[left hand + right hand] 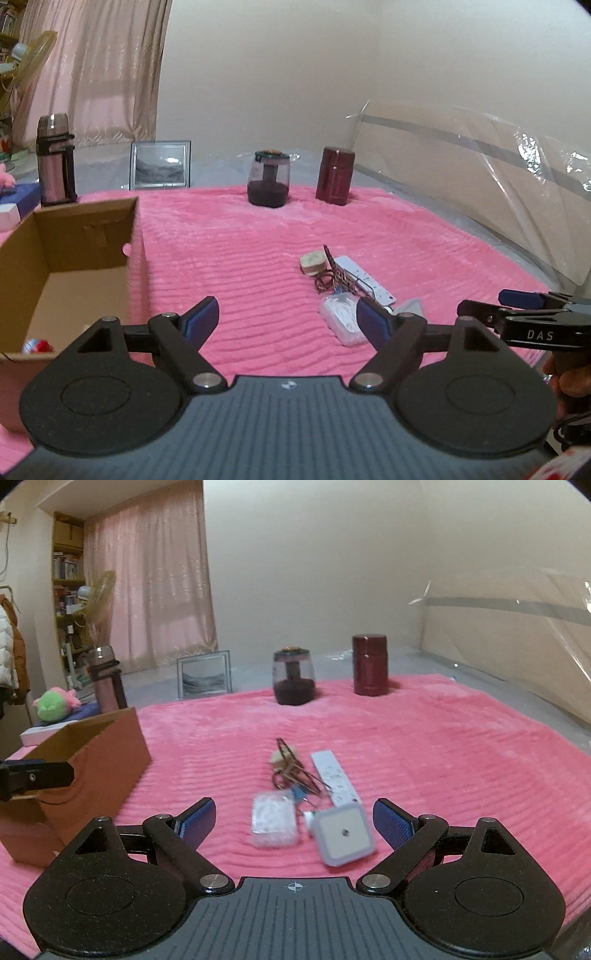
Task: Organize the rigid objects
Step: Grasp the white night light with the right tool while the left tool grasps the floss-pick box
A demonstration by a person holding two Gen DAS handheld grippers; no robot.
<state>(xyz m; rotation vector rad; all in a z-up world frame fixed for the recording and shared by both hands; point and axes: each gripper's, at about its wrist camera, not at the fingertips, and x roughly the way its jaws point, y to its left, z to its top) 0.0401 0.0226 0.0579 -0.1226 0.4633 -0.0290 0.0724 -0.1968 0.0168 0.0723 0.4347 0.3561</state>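
A small pile lies mid-blanket: a white remote-like bar [365,280] [334,775], a clear plastic case [341,319] [273,823], a white square block [345,836], a small wooden piece [313,262] and a thin wire frame [336,275]. An open cardboard box [85,236] [110,746] stands at the left, with a small red-and-white item [35,345] in its corner. My left gripper [286,310] is open and empty, hovering between the box and the pile. My right gripper [293,812] is open, short of the case and block, touching nothing.
At the blanket's far edge stand a dark glass jar [268,177] and a maroon canister [334,175]. A picture frame [160,164] and a tall bottle [55,158] sit behind the box. Clear plastic sheeting [480,177] rises on the right.
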